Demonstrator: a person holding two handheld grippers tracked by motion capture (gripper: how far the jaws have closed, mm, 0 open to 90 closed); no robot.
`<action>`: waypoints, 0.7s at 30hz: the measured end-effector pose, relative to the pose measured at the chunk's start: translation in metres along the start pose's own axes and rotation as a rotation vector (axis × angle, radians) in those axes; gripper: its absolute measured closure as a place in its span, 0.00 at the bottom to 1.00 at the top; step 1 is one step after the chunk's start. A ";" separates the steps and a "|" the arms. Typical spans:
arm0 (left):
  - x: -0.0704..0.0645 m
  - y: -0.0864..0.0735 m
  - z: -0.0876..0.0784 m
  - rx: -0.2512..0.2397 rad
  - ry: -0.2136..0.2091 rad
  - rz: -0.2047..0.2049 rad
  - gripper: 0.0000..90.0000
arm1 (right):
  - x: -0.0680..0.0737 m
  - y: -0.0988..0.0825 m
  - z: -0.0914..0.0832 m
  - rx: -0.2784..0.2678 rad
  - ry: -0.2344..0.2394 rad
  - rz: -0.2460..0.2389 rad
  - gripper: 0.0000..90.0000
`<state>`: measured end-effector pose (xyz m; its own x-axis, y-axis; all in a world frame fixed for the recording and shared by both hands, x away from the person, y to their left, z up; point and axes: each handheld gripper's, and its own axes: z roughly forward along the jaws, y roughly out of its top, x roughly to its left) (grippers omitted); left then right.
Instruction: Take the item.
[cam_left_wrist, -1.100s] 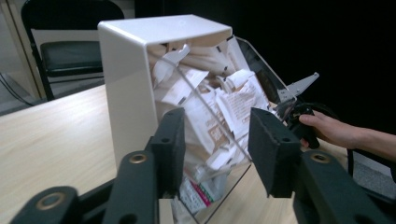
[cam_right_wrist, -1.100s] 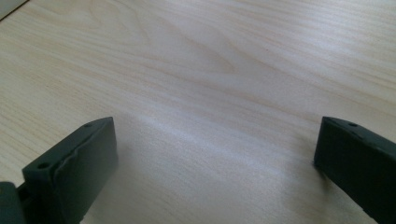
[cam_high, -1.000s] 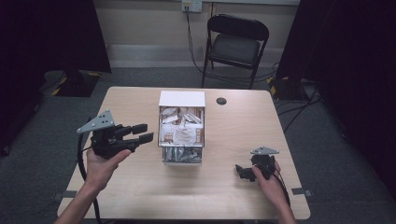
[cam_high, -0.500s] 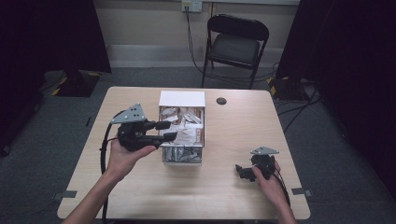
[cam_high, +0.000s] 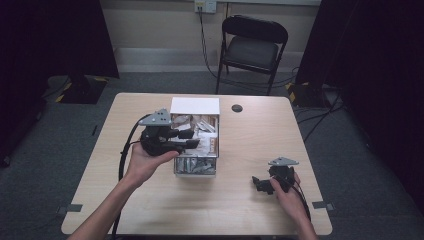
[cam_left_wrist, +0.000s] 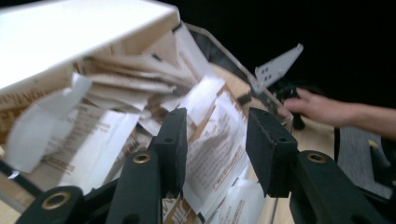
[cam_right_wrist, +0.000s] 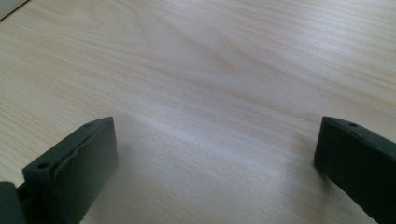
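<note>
Left gripper (cam_high: 192, 139) over an open box of paper packets, jaws apart.
Its jaws hang parted above the packets (cam_left_wrist: 219, 140) filling the clear box (cam_high: 196, 167) with a raised white lid (cam_high: 195, 105), at mid-table. Right gripper (cam_high: 257, 183) rests on the wooden table (cam_high: 250, 210) near its right front, jaws spread wide around bare wood; a black chair (cam_high: 252, 47) stands beyond.

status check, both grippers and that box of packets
Left gripper open over packets in clear box. Right gripper open, low over bare table. Nothing gripped, nothing blocking.
</note>
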<state>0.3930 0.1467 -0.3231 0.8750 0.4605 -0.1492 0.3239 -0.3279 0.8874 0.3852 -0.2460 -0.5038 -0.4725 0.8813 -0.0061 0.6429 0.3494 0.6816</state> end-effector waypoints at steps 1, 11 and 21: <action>0.001 0.001 0.001 0.007 -0.001 0.004 0.65 | 0.000 0.000 0.000 0.000 0.000 -0.001 0.00; 0.008 0.003 0.004 0.008 0.010 -0.003 0.65 | 0.000 0.000 0.000 0.001 0.000 0.000 0.00; 0.004 0.005 0.007 0.006 0.014 0.032 0.70 | 0.000 0.000 0.000 0.000 0.000 0.000 0.00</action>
<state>0.4003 0.1412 -0.3219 0.8797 0.4616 -0.1146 0.2980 -0.3472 0.8892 0.3852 -0.2460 -0.5038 -0.4723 0.8814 -0.0060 0.6431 0.3493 0.6814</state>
